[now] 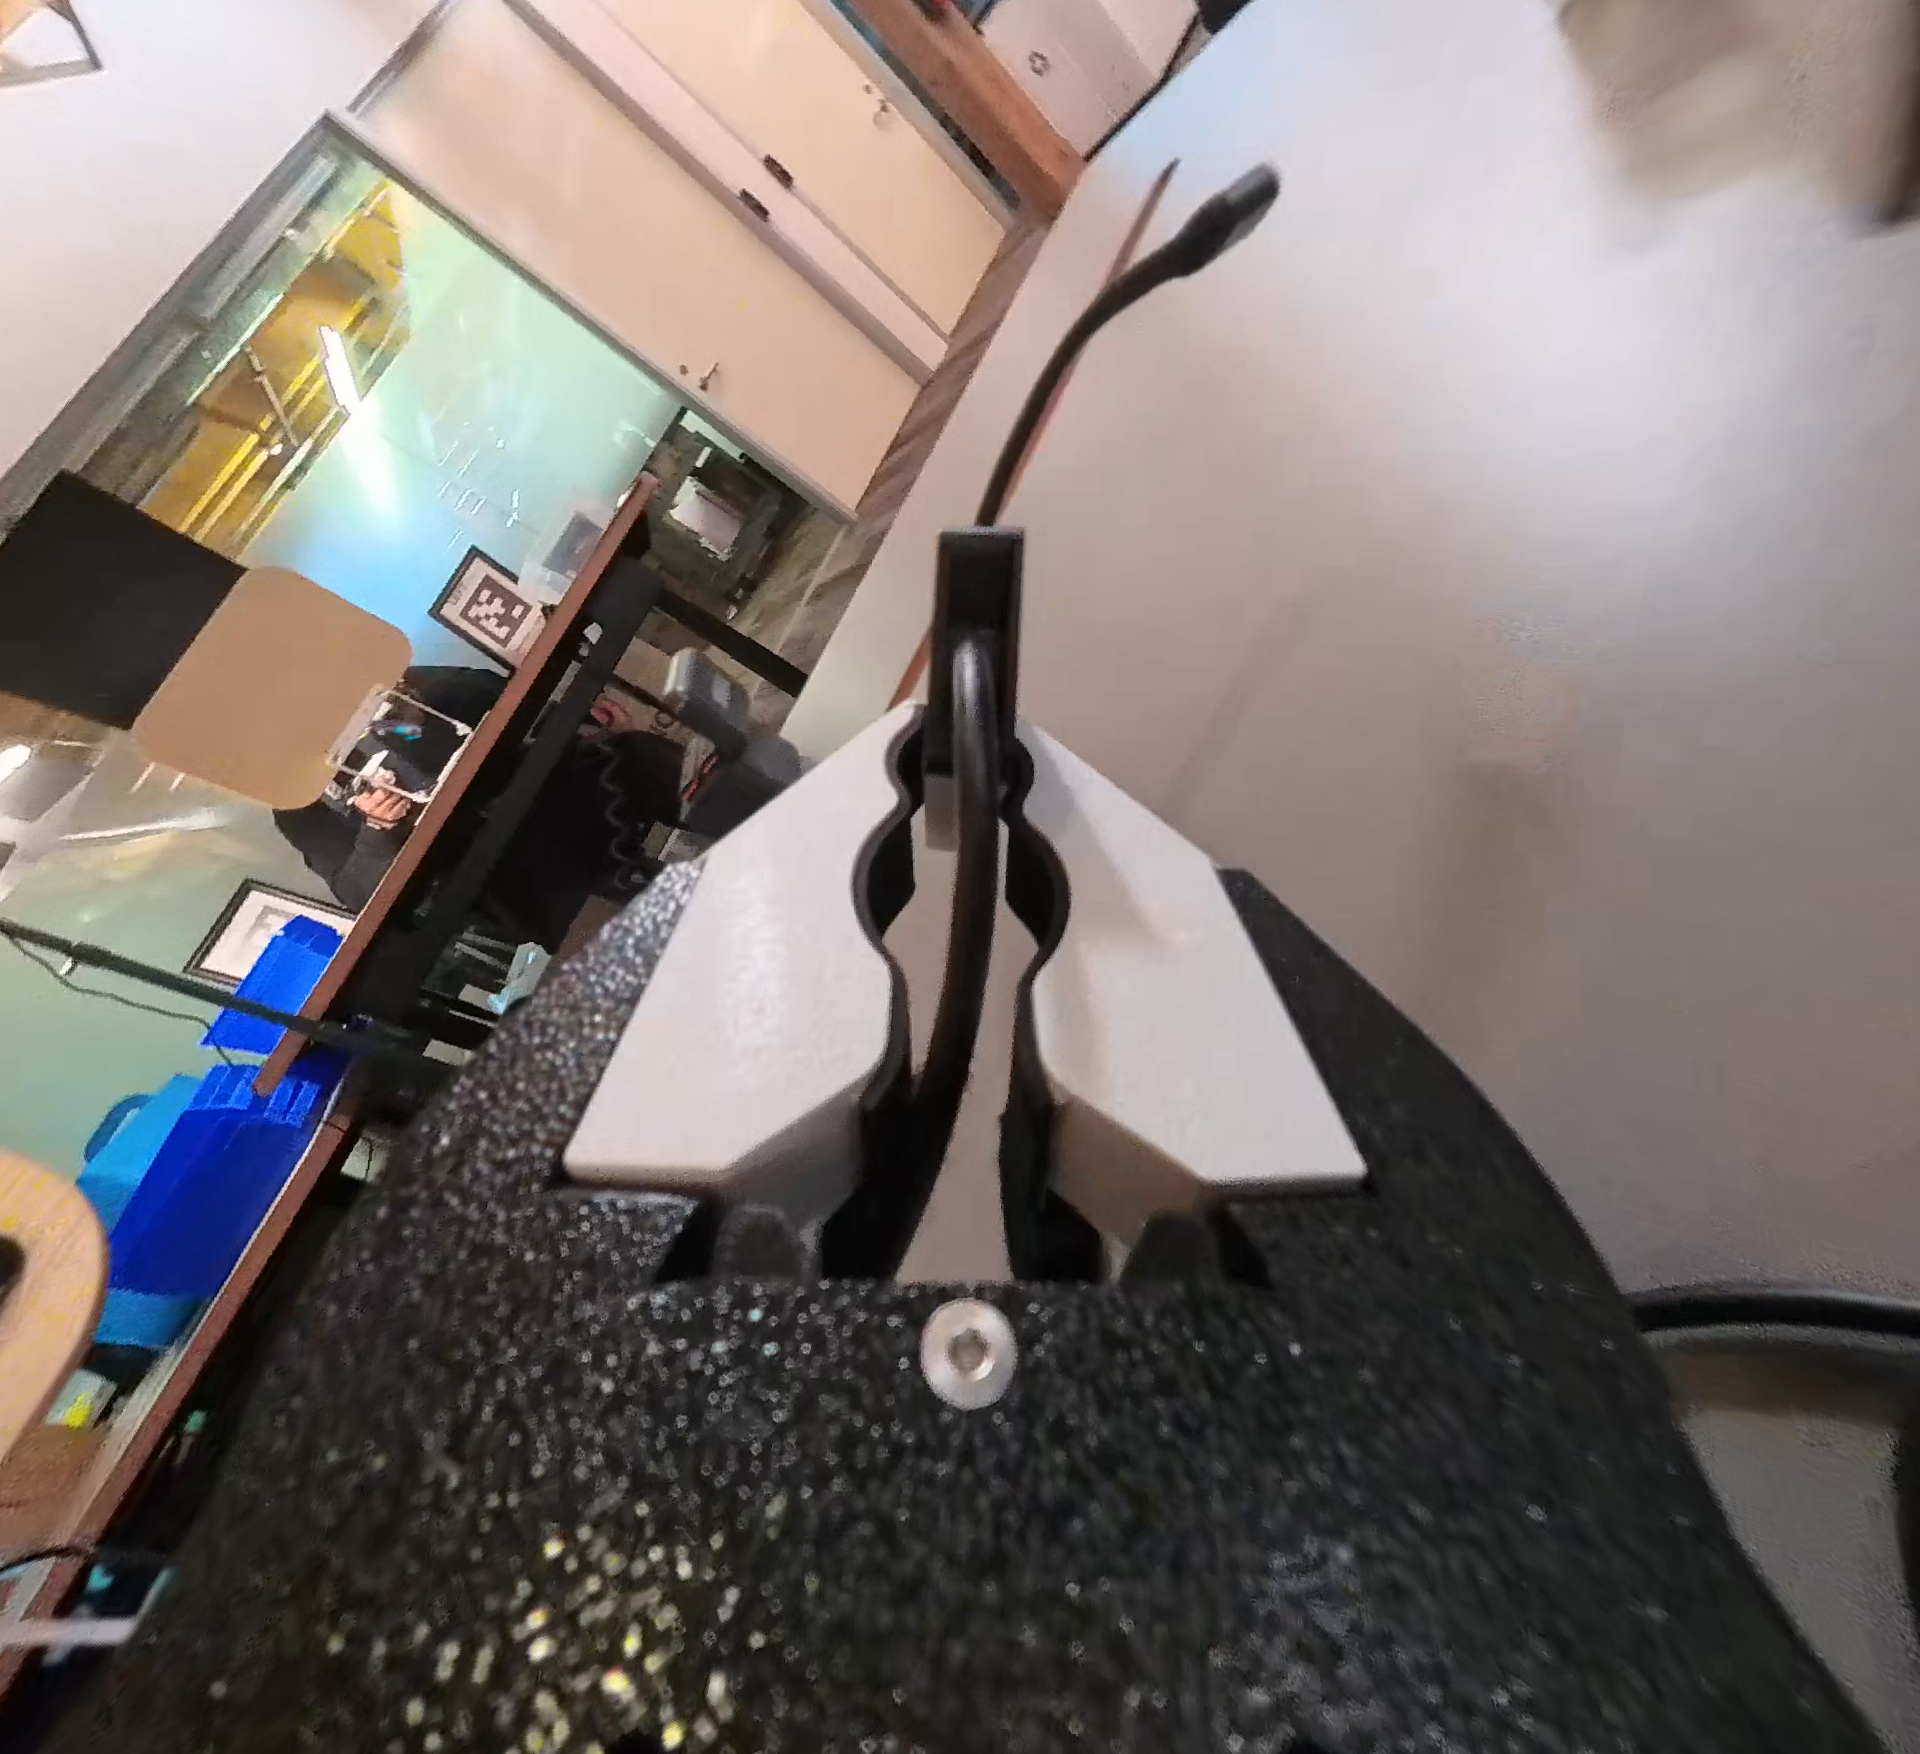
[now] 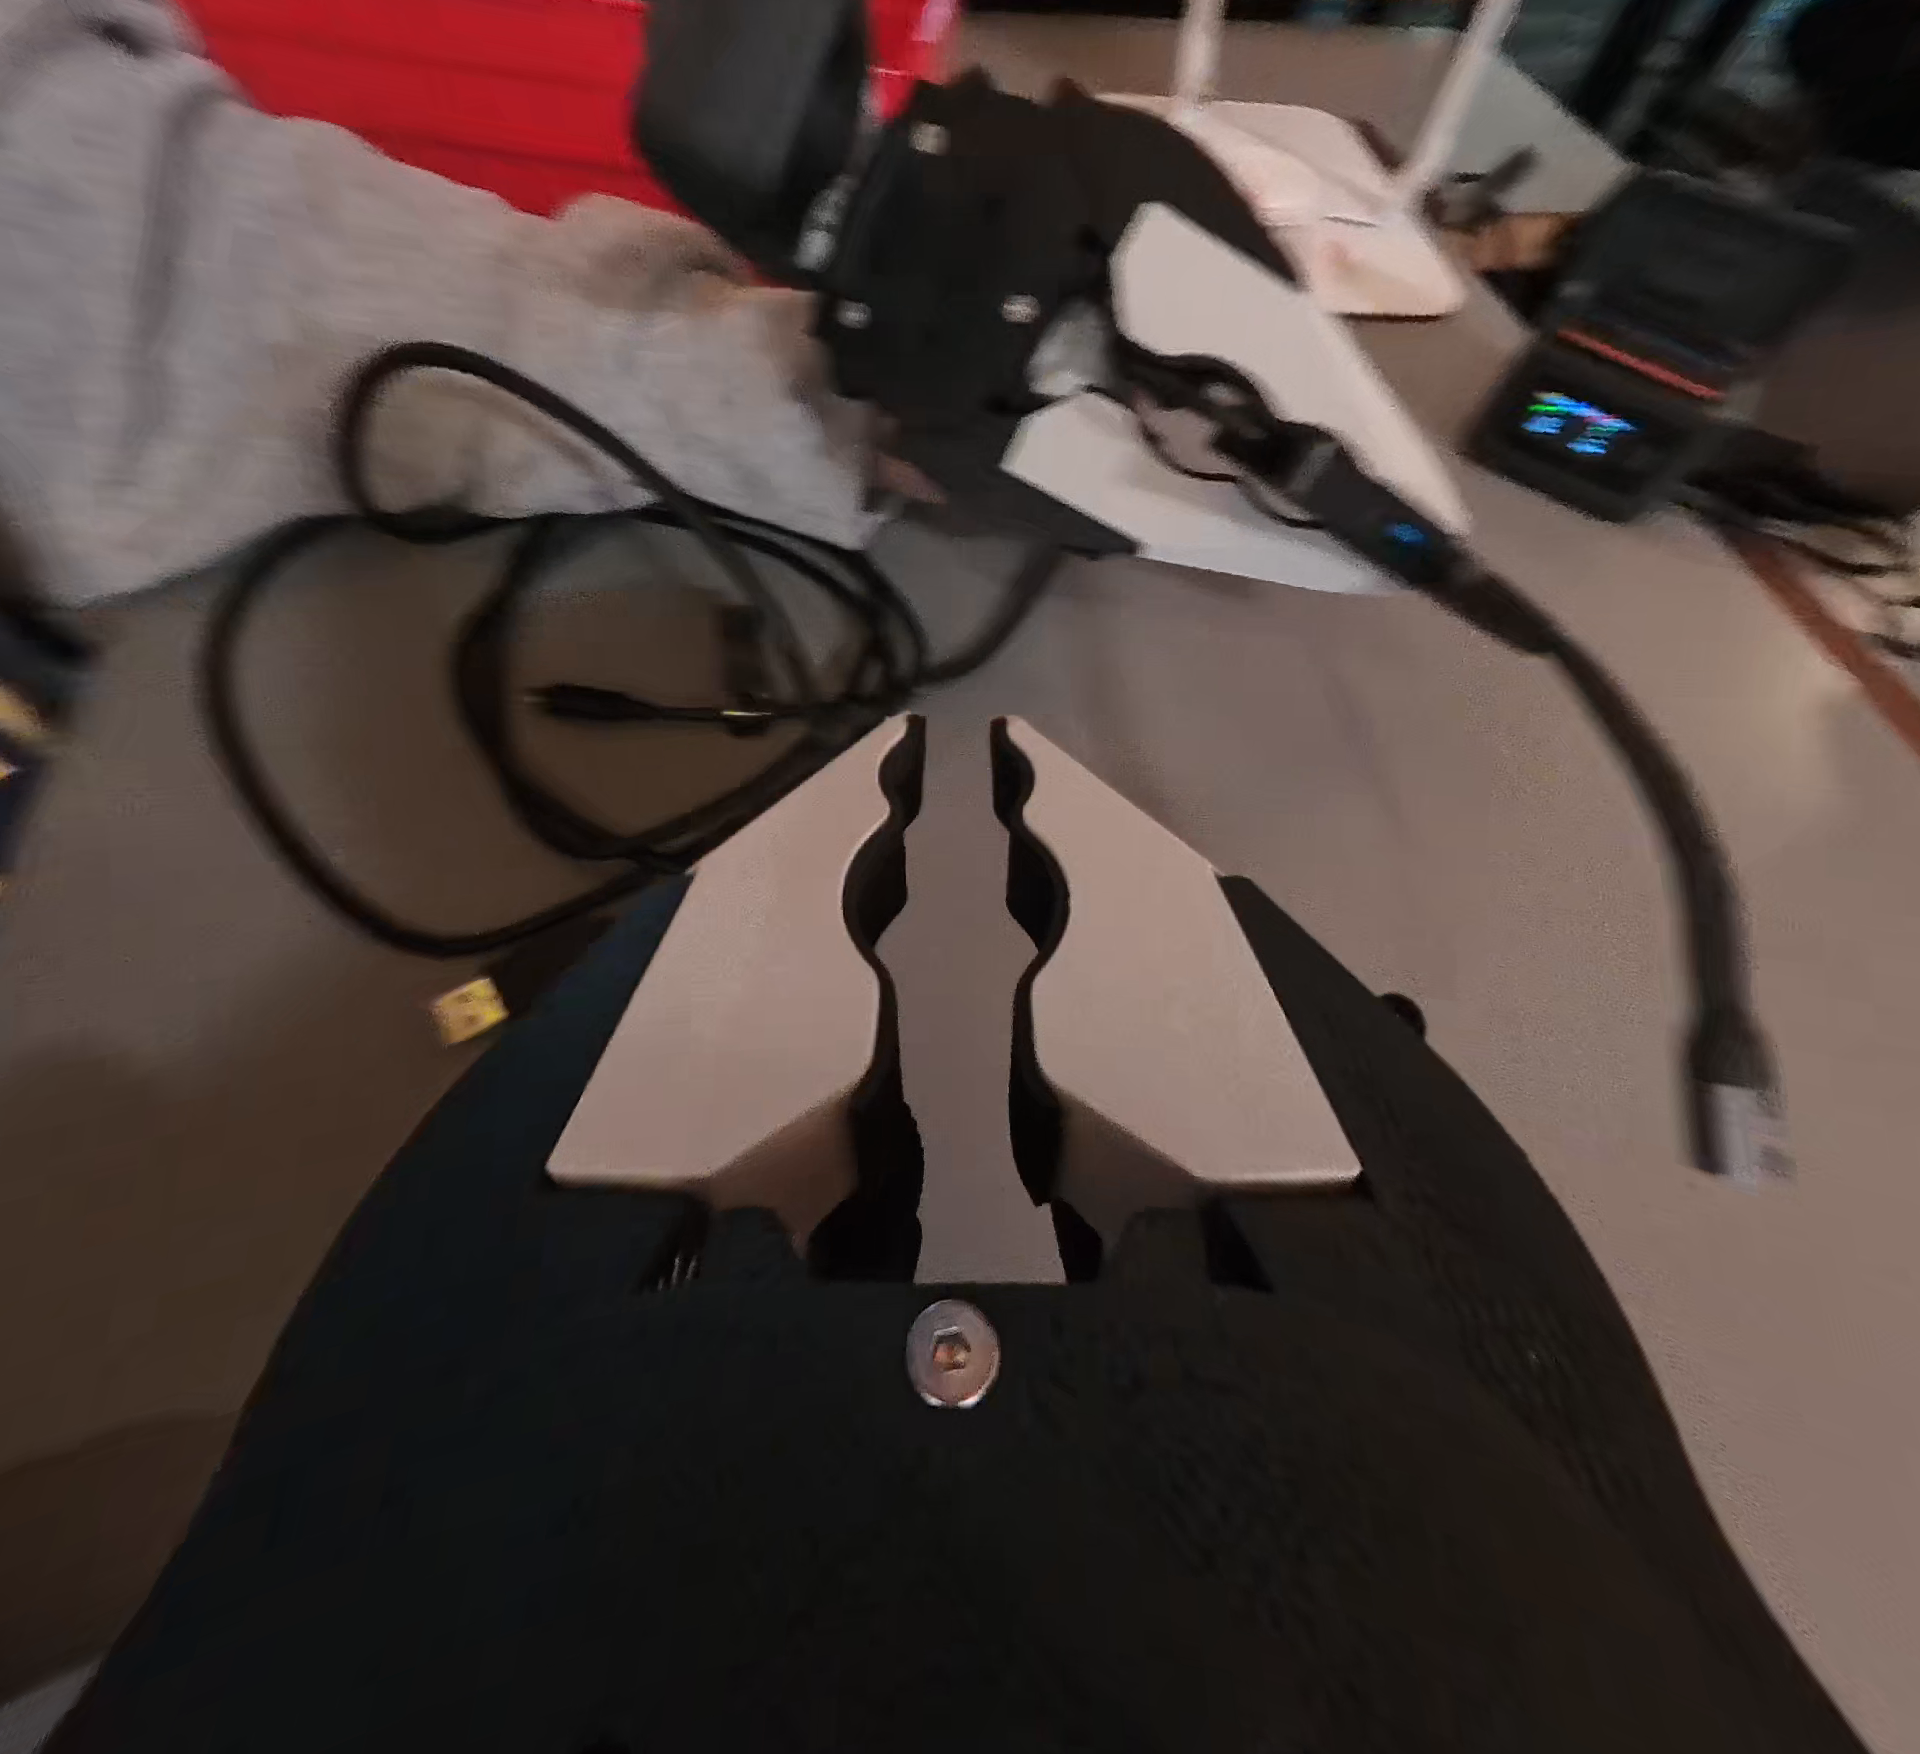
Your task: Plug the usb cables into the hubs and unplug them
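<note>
Left wrist view: left gripper [image 1: 961, 748] is clamped on a small black hub [image 1: 977, 608], jaws nearly together w/ the hub pinched at the tips and standing out past them. The hub's own black lead [image 1: 961, 883] loops back between the fingers, then runs on over the white table [image 1: 1455, 561] to a dark plug [image 1: 1242, 198] that sits free. View is tilted hard, so hub is held up off the table at an angle.

Right wrist view: right gripper [image 2: 956, 733] holds nothing; jaws stand a narrow gap apart, table showing thru. It hangs just above a loose tangle of black usb cables [image 2: 582, 582] w/ a thin plug end [image 2: 582, 702] lying near the tips. Farther off the left gripper [image 2: 1247, 416] shows w/ the hub [image 2: 1382, 520], a blue light on it, its lead dropping to a metal USB plug [image 2: 1725, 1102] at right. Frame is blurred, so port faces can't be read.

Doing it well, my take: widen right jaws, take 1 plug by its body, not the cord, square to the fingers. Left should steady the hub w/ a port facing right. Line plug up straight, push slow; wrong way up will jam.
</note>
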Available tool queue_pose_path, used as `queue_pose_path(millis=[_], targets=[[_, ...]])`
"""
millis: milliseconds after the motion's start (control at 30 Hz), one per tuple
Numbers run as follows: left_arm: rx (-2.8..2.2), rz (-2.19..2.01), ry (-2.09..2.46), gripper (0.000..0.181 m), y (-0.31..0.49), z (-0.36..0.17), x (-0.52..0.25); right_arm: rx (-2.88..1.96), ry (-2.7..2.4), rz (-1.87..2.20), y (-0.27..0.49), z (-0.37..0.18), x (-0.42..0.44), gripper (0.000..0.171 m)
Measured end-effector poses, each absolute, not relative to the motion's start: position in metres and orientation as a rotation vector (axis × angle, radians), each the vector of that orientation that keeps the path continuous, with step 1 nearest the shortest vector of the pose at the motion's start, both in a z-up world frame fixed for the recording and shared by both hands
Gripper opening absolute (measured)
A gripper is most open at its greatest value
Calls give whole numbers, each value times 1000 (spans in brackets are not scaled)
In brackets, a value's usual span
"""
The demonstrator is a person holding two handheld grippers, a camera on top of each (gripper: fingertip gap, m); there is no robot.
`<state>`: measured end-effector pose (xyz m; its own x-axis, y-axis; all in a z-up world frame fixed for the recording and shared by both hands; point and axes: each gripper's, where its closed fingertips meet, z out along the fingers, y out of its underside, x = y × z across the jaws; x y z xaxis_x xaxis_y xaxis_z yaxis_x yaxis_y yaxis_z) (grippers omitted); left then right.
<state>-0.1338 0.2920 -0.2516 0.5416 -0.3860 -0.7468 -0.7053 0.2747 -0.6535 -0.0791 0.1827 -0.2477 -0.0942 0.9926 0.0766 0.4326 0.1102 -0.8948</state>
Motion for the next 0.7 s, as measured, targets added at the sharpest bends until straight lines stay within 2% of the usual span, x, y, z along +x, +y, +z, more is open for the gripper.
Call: queue_pose_path(millis=[33, 200, 333, 500, 700], targets=[[-1333, 276, 1033, 9, 292, -249, -136, -1415, -1678, 1008, 172, -249, -80, 11], [-1290, 242, 916, 9, 290, -230, -144, -1605, -1933, 1250, 128, -281, -67, 12], [-1305, 244, 910, 9, 294, -233, -147, -1732, -2018, 999, 141, -315, -66, 20], [-1319, 254, 930, 9, 295, -236, -145, -1867, -2103, 964, 127, -325, -56, 25], [-1334, 254, 962, 9, 296, -241, -140, -1931, -2183, 717, 112, -326, -54, 31]])
